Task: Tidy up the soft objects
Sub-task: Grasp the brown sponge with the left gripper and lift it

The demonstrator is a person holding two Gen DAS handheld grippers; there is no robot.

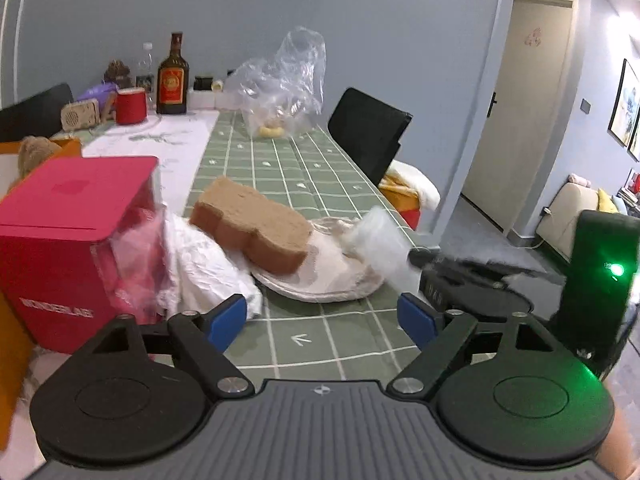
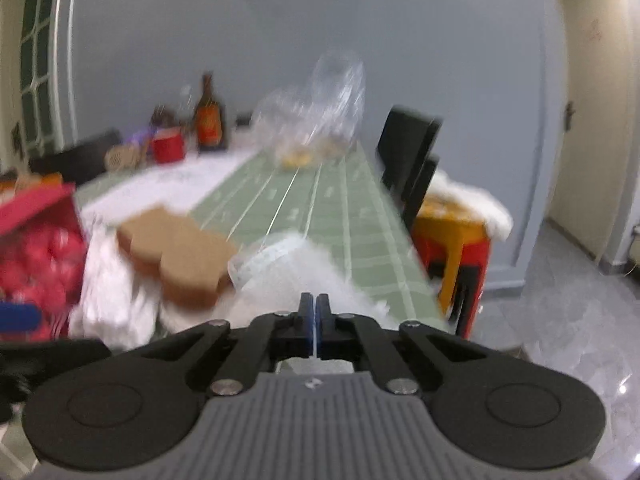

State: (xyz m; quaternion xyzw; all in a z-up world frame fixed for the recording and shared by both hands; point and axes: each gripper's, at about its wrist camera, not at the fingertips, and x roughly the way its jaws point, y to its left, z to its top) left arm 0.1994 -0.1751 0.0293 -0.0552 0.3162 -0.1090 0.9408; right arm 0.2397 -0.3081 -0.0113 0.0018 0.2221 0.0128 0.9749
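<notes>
Left wrist view: the left gripper (image 1: 322, 316) hung spread wide over the green checked tablecloth (image 1: 320, 184), nothing between its blue pads, while the brown bread-shaped sponge (image 1: 252, 228) leaned on a white plate (image 1: 320, 292). Right wrist view, blurred: the right gripper (image 2: 315, 312) was clenched on thin clear plastic wrap (image 2: 276, 268) beside that sponge (image 2: 180, 256).

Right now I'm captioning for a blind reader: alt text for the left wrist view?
Open left gripper faces a brown sponge lying on a white plate, green checked tablecloth beneath, red box at left.
</notes>
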